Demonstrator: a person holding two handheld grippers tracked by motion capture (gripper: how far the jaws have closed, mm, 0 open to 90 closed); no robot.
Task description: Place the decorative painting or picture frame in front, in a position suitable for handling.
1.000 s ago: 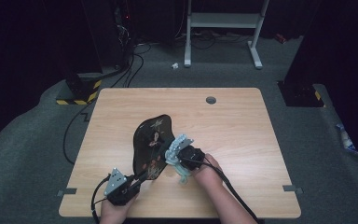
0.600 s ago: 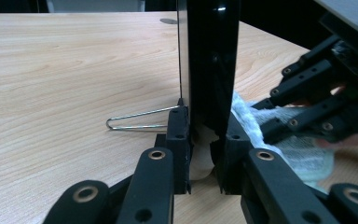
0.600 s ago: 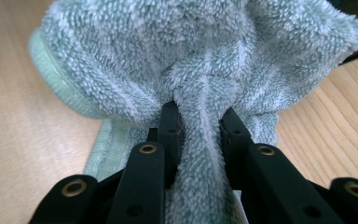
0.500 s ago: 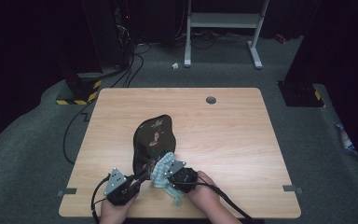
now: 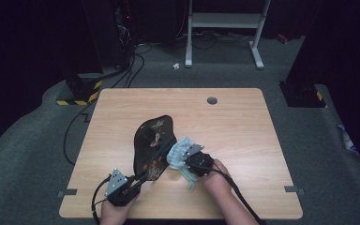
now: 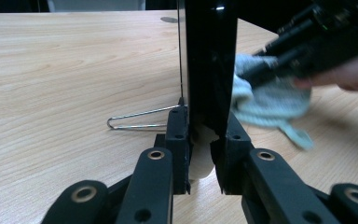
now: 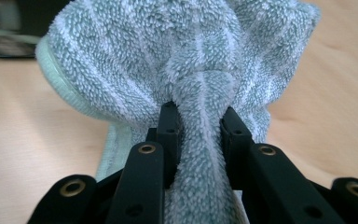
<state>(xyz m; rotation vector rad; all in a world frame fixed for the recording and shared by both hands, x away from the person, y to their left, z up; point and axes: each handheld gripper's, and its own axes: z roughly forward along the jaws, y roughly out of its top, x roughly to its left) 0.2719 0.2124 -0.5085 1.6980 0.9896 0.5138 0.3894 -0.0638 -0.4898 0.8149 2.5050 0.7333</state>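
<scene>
Right tongs (image 5: 180,157) slid cloth (image 5: 178,152) back up tray (image 5: 153,140); left tongs (image 5: 138,178) clamp tray.

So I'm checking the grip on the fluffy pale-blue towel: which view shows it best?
The right gripper view: the fluffy pale-blue towel bunches between the closed jaws. The high view shows it small beside the glossy black tray; the left gripper view catches a blurred part behind it.

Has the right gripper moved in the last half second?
Yes. The right gripper, shut on the light blue towel, went up the black mirror, farther from the table's near edge.
</scene>
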